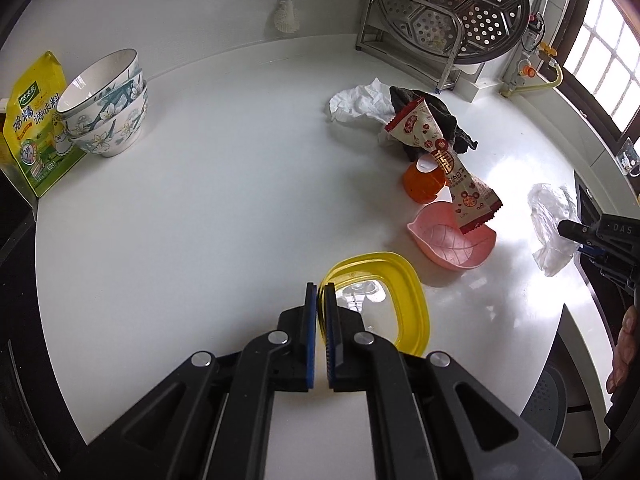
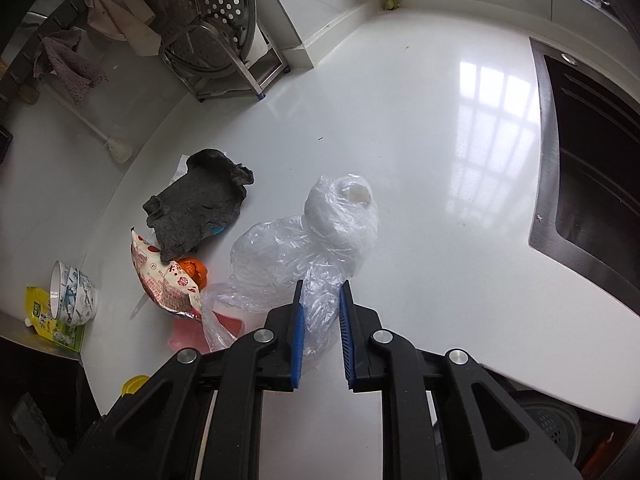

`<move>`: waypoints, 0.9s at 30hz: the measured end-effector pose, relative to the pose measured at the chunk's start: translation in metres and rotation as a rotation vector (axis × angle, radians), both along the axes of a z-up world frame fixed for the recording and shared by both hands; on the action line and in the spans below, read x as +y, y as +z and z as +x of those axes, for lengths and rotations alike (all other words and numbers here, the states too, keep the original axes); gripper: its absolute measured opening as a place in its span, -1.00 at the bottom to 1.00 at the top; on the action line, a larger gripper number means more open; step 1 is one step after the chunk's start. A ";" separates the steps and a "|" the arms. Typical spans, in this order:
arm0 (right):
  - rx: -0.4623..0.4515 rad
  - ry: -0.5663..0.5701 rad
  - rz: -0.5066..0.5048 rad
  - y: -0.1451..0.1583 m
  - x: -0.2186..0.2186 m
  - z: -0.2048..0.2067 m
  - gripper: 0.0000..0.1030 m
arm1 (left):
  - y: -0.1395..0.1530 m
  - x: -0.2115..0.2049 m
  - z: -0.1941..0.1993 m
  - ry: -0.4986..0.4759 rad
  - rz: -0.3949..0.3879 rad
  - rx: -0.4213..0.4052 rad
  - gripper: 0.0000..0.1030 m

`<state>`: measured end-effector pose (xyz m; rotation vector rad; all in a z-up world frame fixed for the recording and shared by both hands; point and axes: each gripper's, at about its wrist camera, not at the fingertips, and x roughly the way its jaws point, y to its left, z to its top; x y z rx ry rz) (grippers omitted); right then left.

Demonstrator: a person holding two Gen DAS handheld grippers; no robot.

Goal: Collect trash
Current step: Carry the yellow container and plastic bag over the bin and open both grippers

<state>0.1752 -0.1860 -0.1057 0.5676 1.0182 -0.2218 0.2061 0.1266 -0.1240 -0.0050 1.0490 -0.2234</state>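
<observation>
My left gripper (image 1: pixel 321 290) is shut on the rim of a yellow plastic lid (image 1: pixel 404 308) low over the white counter. My right gripper (image 2: pixel 322 286) is open with its pads on either side of a crumpled clear plastic bag (image 2: pixel 308 248); the bag also shows in the left wrist view (image 1: pixel 550 224). A red-and-white snack wrapper (image 1: pixel 444 160) leans over a pink leaf-shaped dish (image 1: pixel 452 240) and an orange cup (image 1: pixel 424 184). A crumpled white tissue (image 1: pixel 360 104) lies beside a dark grey cloth (image 1: pixel 440 120).
Stacked flower-patterned bowls (image 1: pixel 108 108) and a yellow seasoning pouch (image 1: pixel 36 128) stand at the left. A steel rack with a steamer tray (image 1: pixel 452 12) stands at the back. A black sink (image 2: pixel 592 168) lies to the right. A bin (image 2: pixel 552 428) stands below the counter edge.
</observation>
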 end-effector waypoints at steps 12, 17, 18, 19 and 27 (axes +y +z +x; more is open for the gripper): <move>-0.016 0.036 0.015 0.011 -0.016 -0.095 -0.70 | 0.034 -0.032 -0.058 -0.038 -0.004 -0.052 -0.91; -0.002 0.075 0.034 0.008 -0.027 -0.139 -0.70 | 0.041 -0.062 -0.092 -0.067 -0.014 -0.058 -0.91; 0.003 0.086 0.028 0.007 -0.030 -0.149 -0.70 | 0.042 -0.069 -0.099 -0.077 -0.016 -0.059 -0.91; 0.007 0.095 0.025 0.006 -0.033 -0.158 -0.70 | 0.043 -0.077 -0.106 -0.087 -0.018 -0.060 -0.91; 0.077 0.142 -0.013 -0.010 -0.064 -0.223 -0.70 | 0.039 -0.146 -0.154 -0.197 -0.027 -0.037 -0.91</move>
